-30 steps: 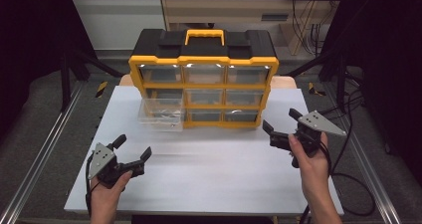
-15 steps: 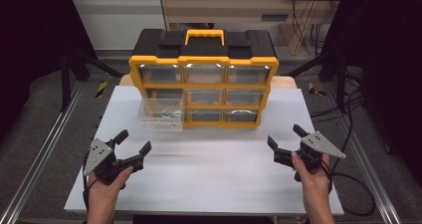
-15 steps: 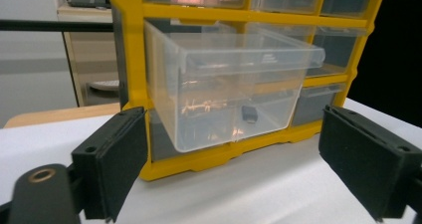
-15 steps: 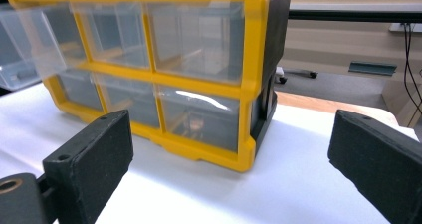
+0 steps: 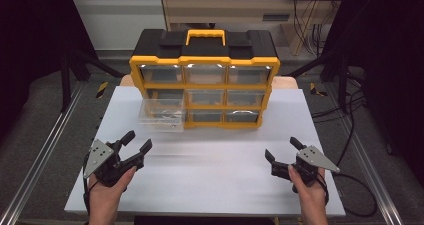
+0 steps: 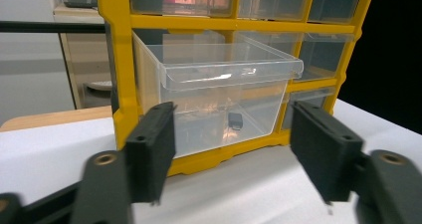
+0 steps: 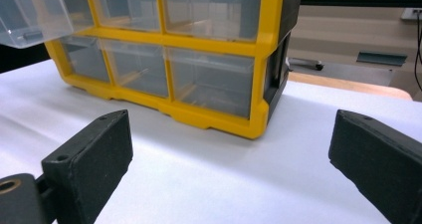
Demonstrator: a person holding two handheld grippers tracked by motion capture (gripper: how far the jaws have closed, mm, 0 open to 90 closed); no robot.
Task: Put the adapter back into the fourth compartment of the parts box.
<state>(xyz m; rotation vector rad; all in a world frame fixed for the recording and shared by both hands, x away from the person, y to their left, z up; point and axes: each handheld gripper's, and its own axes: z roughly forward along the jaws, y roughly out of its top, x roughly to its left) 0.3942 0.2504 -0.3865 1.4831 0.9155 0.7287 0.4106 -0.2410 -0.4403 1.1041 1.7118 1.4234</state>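
High view: both grippers are held low near the table's point(image 5: 210, 185) front edge, well apart from each other, w/ the yellow organiser point(image 5: 205, 80) set back toward the far side. The left gripper point(image 5: 136, 144) is spread wide w/ nothing between its fingers; the right gripper point(image 5: 282, 150) is likewise spread wide and empty. Neither is touching anything.

One clear drawer point(image 5: 162, 115) is pulled out of the organiser's lower-left bay and overhangs the table, just ahead of the left fingers and somewhat beyond them. In the left gripper view the drawer point(image 6: 219, 89) is framed squarely between the two fingers point(image 6: 152, 149), its lip facing them, so that gripper seems aimed at it on purpose. A small dark item point(image 6: 235, 120) is seen lying on the drawer's floor, toward the front wall; what it is cannot be told.

In the right gripper view the fingers point(image 7: 89, 164) are pointed at the organiser's point(image 7: 259, 59) lower right corner, w/ closed drawers ahead and bare table between. That hand is prob. kept ready to steady the case while the drawer is worked.

Judged from this: drawer is left open for access, and the approx. next step is either reaching inside or pushing it shut.
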